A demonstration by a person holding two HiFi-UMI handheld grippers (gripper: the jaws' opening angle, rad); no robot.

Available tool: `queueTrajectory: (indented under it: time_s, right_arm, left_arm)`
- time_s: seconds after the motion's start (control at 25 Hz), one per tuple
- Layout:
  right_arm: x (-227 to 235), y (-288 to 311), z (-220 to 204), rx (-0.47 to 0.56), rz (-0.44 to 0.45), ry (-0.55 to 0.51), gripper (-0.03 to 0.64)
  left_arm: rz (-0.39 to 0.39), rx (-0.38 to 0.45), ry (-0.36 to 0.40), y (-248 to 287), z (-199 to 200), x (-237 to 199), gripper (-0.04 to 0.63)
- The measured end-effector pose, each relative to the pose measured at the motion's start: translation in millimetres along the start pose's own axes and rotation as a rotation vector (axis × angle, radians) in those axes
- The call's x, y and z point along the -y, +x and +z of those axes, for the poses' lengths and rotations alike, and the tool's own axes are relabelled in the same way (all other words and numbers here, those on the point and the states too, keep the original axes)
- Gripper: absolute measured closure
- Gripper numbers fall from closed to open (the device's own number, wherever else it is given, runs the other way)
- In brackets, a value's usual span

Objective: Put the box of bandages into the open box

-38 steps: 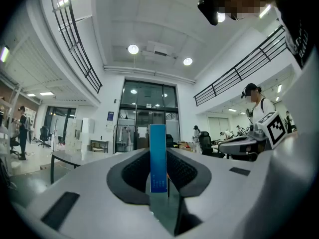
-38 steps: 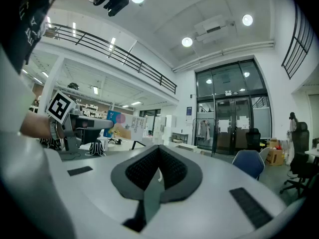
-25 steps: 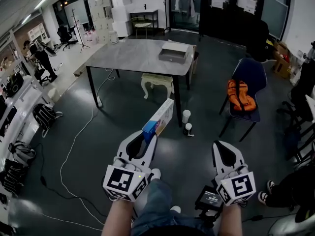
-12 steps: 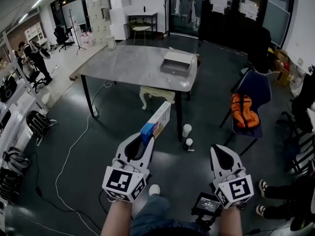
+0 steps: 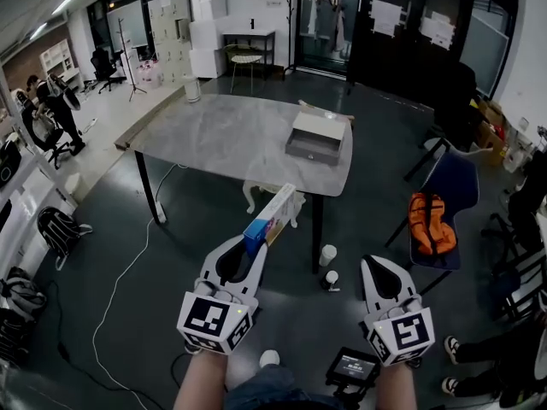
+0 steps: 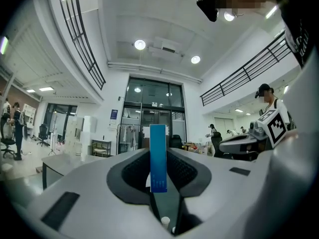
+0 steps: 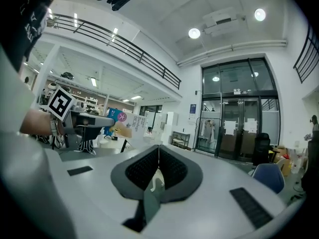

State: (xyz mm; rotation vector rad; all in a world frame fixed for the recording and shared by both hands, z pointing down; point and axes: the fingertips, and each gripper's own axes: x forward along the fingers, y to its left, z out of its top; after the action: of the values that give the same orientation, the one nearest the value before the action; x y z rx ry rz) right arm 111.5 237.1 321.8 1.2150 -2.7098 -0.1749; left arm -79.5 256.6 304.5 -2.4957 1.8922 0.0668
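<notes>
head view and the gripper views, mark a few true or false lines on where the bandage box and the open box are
1. The left hand-held gripper is shut on the box of bandages. True.
2. The right hand-held gripper holds a roll of tape. False: its jaws are together with nothing between them.
3. The open box stands on the floor. False: it stands on the grey table, near its right end.
4. The box of bandages is inside the open box. False: it is in the left hand-held gripper, short of the table.
5. An orange bag lies on the blue chair. True.
</notes>
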Motion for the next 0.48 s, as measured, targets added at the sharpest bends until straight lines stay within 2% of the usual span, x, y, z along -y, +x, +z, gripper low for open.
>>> queueTrajectory:
  time_s: [0.24, 0.48]
  right_arm:
    - [4, 40, 3, 0.000, -0.034, 0.018, 0.592]
    - [13, 62, -6, -0.019, -0.053, 0.045, 0.592]
  left_arm:
    - [-0.030, 0.000, 0.012, 28, 3, -28, 0.499]
    - [-0.039, -0.024, 0.001, 49, -9, -43, 0.499]
